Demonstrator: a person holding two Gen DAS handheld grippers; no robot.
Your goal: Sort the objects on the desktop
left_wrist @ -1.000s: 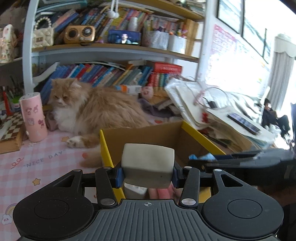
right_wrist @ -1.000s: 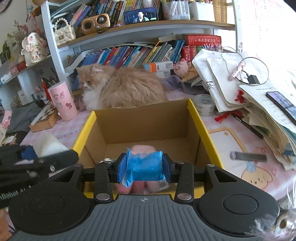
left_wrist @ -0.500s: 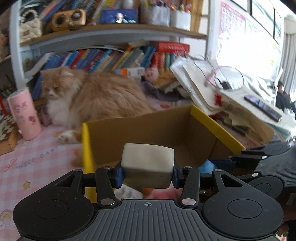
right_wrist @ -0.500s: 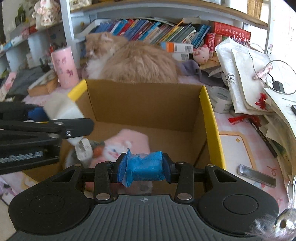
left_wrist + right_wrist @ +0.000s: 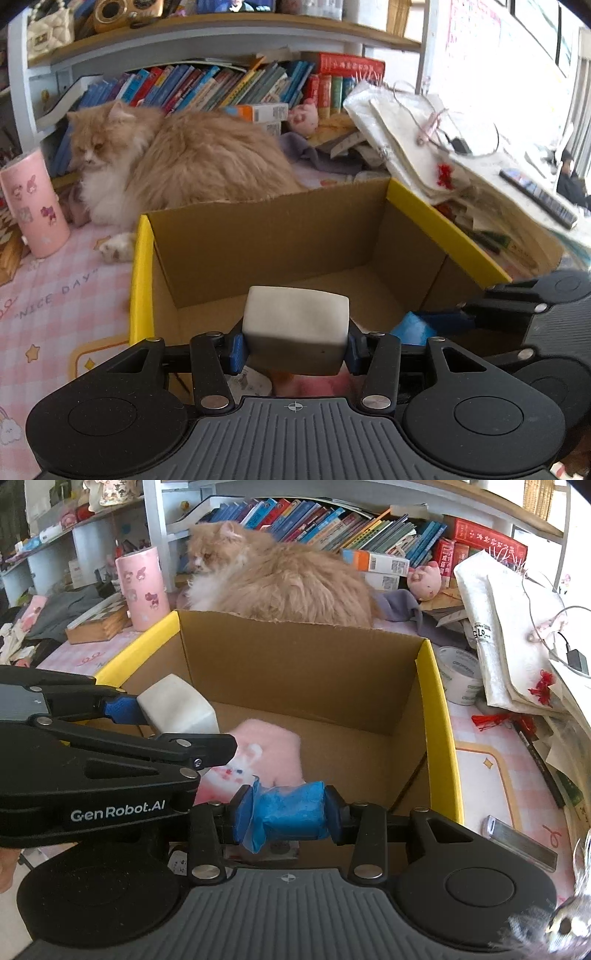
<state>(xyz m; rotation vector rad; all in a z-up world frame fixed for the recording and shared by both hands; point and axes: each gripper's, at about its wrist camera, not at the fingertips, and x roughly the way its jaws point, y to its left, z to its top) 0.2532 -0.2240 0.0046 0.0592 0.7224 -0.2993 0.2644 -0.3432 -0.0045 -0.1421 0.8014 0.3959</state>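
My left gripper (image 5: pixel 294 349) is shut on a white rounded block (image 5: pixel 295 328) and holds it over the near left part of an open cardboard box with yellow flap edges (image 5: pixel 140 258). The block also shows in the right wrist view (image 5: pixel 177 705). My right gripper (image 5: pixel 286 814) is shut on a crumpled blue packet (image 5: pixel 284 812) over the near side of the same box (image 5: pixel 439 716). A pink plush item (image 5: pixel 266 753) and small items lie on the box floor.
An orange cat (image 5: pixel 184 162) lies just behind the box. A pink cup (image 5: pixel 35 203) stands at the left. Piled papers and bags (image 5: pixel 443 147) crowd the right. A tape roll (image 5: pixel 460 675) and a silver bar (image 5: pixel 521 842) lie right of the box.
Both grippers have moved forward and lower over the box, each still holding its object. The left gripper reaches further across the box in the right wrist view.
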